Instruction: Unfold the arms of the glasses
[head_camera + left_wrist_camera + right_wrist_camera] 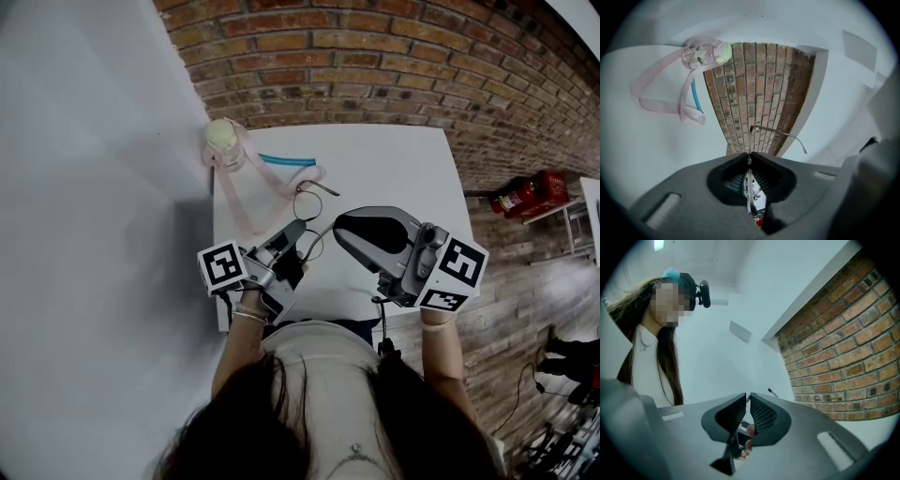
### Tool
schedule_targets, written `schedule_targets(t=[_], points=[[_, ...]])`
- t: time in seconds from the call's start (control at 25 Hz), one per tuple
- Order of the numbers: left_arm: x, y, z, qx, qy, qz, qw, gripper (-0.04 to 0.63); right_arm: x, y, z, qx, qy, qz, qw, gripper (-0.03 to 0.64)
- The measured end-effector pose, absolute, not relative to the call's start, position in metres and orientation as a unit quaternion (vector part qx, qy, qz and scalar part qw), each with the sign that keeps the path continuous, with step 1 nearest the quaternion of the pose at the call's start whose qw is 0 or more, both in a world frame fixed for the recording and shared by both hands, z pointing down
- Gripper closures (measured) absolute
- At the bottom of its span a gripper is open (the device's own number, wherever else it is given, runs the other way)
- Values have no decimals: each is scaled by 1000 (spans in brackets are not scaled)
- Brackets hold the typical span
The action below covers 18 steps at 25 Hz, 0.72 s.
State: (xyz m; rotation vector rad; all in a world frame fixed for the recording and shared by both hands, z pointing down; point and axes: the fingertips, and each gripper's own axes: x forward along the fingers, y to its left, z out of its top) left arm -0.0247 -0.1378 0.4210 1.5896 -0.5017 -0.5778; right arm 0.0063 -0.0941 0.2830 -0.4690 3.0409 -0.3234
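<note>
We hold the glasses [778, 133] over the white counter [394, 169].
Our left tongs [749, 157] pinch the frame, the right tongs [746, 398] pinch one arm; brick wall [375, 66] behind, wood floor [525, 309] beside.

Glasses [307, 202] between left tool [298, 246] and right tool [339, 230], above the table [394, 169]; jar [225, 142] at its far-left corner.

white table [394, 159], brick wall [375, 56], wood floor [525, 291]
</note>
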Motion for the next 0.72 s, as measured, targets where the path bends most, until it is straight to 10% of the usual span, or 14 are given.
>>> schedule_targets(t=[0.72], points=[[-37, -140, 423, 674, -247, -277, 639, 569, -2, -74, 274, -130, 988, -85, 20, 586]])
